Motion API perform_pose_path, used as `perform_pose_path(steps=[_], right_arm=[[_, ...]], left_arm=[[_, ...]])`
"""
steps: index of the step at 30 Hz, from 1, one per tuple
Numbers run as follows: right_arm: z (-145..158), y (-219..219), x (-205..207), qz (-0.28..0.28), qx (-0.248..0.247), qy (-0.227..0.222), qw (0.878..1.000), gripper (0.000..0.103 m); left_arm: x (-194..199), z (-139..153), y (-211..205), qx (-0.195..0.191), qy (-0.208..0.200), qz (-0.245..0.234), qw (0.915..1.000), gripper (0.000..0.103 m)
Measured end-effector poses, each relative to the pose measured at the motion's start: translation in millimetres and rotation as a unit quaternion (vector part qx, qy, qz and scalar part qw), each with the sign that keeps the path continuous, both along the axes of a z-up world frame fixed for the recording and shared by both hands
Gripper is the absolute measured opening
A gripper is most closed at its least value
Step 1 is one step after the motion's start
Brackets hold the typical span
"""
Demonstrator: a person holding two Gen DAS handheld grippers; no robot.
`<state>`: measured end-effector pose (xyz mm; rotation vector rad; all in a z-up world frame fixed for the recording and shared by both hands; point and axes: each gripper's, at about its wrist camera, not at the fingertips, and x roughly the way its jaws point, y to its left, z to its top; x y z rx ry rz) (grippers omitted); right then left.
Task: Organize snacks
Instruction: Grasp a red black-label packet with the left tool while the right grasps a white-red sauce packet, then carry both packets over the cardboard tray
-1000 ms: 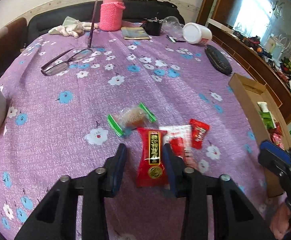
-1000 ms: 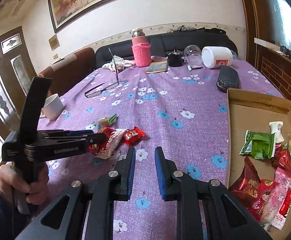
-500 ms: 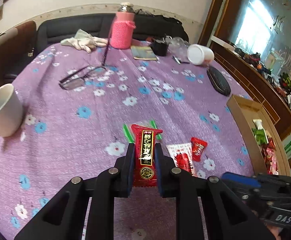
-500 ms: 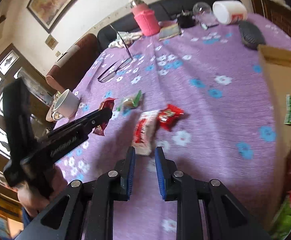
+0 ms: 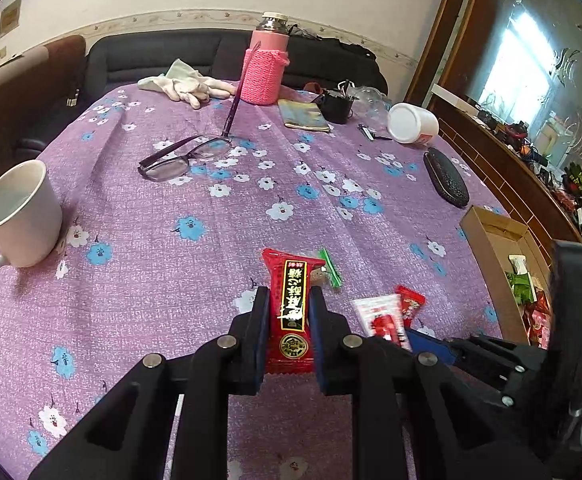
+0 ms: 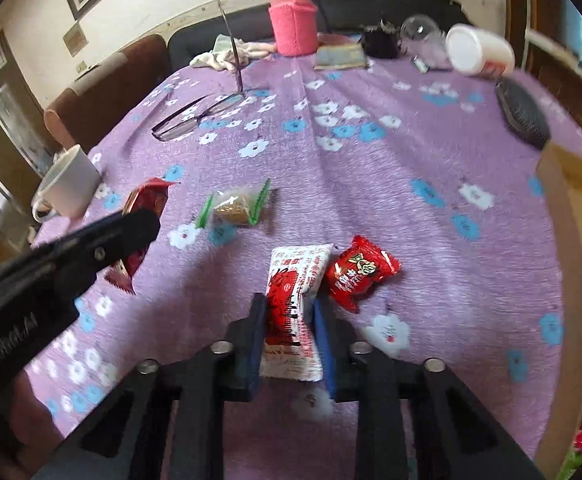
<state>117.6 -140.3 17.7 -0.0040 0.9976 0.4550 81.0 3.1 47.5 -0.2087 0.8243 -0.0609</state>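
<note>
Left wrist view: the left gripper (image 5: 289, 312) is seen clenched on a red snack packet with a black label (image 5: 292, 312), which is pinched upright between the two blue-lined pads and raised clear of the purple flowered tablecloth (image 5: 171, 240). Just beyond the packet, a green-edged clear snack packet (image 5: 327, 270) is partly hidden behind it. To the right, a white-and-red snack packet (image 5: 379, 318) and a small red snack packet (image 5: 411, 306) are lying side by side on the cloth, with the right gripper (image 5: 415, 338) reaching to the near end of the white one. Farther right, a cardboard box (image 5: 487, 256) holding more wrapped snacks is placed at the table edge. Outward, a white mug (image 5: 21, 216), a pair of glasses (image 5: 185, 156), a pink knitted flask (image 5: 265, 66), white gloves (image 5: 187, 84), a white jar (image 5: 413, 123) on its side and a dark case (image 5: 447, 182) are spread over the cloth.

Right wrist view: the right gripper (image 6: 289, 312) is closed around the near end of the white-and-red snack packet (image 6: 295, 300), which is squeezed between the pads; whether it is lifted off the cloth cannot be told. The small red snack packet (image 6: 361, 270) is touching its right side. The green-edged clear snack packet (image 6: 237, 208) is lying apart, farther up. At left, the left gripper (image 6: 139, 232) is shown holding the red packet (image 6: 147, 204) in the air.
</note>
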Motion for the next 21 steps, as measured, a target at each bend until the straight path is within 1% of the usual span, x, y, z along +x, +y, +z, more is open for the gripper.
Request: perform_pose_path(steps=[3,5,7,10,13,21], right_arm=[[10.3,-15.2,-10.9,-0.006,0.018,-0.031,0.999,0.022],[23.1,-26.4,-21.4,-0.011,0.031,-0.082,0.996,0.022],[30.2,-35.1,-26.1,-0.025,0.031,-0.113,0.993,0.022],[32.7,-43.7,-26.0,-0.029,0.043,-0.119,0.992,0.022],[30.5,-42.1,-28.5,-0.02,0.031,-0.126,0.991,0.022],[39.9,-40.0,-33.3,-0.02,0.052,-0.138,0.989,0.022]], left_arm=[[-1.2,0.3,-4.5,0.003,-0.005,0.0,1.0,0.018],[-2.7,1.3,-9.6,0.006,-0.011,-0.002,0.9999,0.018],[-4.8,2.7,-15.8,0.016,-0.021,-0.004,0.9996,0.018],[-6.7,3.2,-25.5,0.03,-0.033,-0.006,0.999,0.018],[-7.6,2.1,-34.4,0.042,-0.039,-0.01,0.9983,0.018],[-11.4,0.8,-50.7,0.084,-0.051,-0.019,0.9949,0.018]])
